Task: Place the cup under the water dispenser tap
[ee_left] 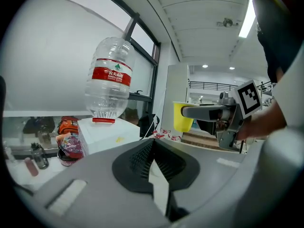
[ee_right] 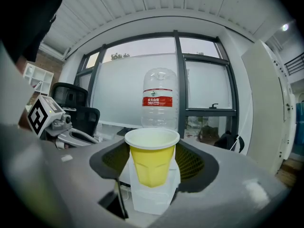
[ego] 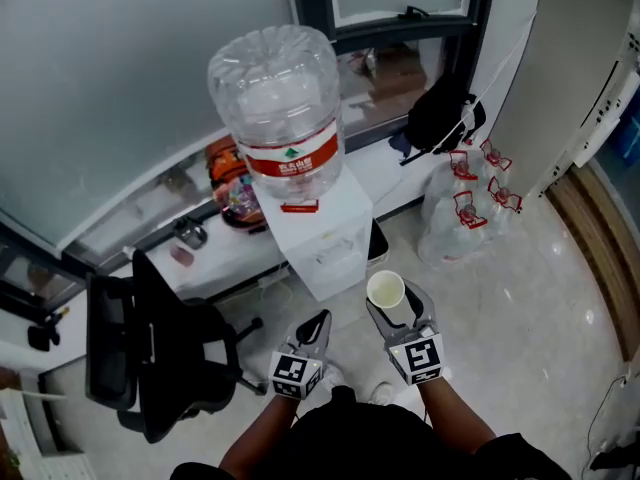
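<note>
The right gripper [ego: 400, 313] has its jaws pinching the yellow cup [ego: 385, 289] by its sides. The cup is upright, mouth up, held in the air over the floor and short of the white water dispenser [ego: 325, 238] with the big clear bottle [ego: 280, 98] on top. The left gripper [ego: 314, 330] hangs just beside it, jaws pressed together on nothing.

The step in hand looks like the carry to the tap. To do it well, hold the cup level and grip only firmly enough not to dent its thin wall. Come in low at the dispenser's front so the rim passes beneath the tap, and centre it before letting go. The tap itself is hard to make out from here — line up once close.
</note>
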Demonstrator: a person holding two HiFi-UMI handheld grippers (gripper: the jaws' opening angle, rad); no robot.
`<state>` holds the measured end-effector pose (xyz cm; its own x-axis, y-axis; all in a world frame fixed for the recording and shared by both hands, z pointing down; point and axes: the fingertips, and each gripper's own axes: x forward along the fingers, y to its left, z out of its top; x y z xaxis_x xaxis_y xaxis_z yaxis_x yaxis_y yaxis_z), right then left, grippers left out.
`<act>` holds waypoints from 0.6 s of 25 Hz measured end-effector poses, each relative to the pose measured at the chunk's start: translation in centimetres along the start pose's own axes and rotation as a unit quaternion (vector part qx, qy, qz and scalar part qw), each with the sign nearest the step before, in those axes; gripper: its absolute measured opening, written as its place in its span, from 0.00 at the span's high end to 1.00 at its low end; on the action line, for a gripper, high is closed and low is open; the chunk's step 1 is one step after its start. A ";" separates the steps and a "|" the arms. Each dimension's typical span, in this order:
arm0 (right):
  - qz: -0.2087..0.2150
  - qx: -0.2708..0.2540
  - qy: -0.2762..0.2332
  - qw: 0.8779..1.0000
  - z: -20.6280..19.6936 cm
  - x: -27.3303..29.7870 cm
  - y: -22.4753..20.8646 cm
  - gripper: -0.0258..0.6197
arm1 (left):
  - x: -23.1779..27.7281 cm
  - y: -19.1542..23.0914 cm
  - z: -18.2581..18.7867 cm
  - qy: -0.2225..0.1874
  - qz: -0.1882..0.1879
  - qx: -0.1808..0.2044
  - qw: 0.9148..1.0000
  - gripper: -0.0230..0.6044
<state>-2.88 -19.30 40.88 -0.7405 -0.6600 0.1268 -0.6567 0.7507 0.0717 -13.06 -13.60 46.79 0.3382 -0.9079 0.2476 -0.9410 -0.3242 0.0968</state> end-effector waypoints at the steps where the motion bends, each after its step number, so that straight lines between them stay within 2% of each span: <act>1: 0.002 -0.002 0.004 1.000 -0.2 0.7 0.3 0.50 | 0.0 0.8 -0.2 0.001 0.003 -0.001 1.000 0.94; 9: 0.016 0.021 0.023 0.999 -1.8 5.1 1.9 0.50 | -0.3 5.9 -1.9 0.021 0.025 -0.008 0.999 0.94; 15: 0.075 -0.013 0.047 0.996 -4.5 7.9 2.2 0.49 | 0.3 7.5 -4.1 0.045 0.055 -0.017 0.997 0.94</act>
<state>-9.54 -22.71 46.48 -0.8123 -0.5357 0.2306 -0.5352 0.8418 0.0703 -20.02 -15.19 51.51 0.2330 -0.9094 0.3447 -0.9724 -0.2127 0.0961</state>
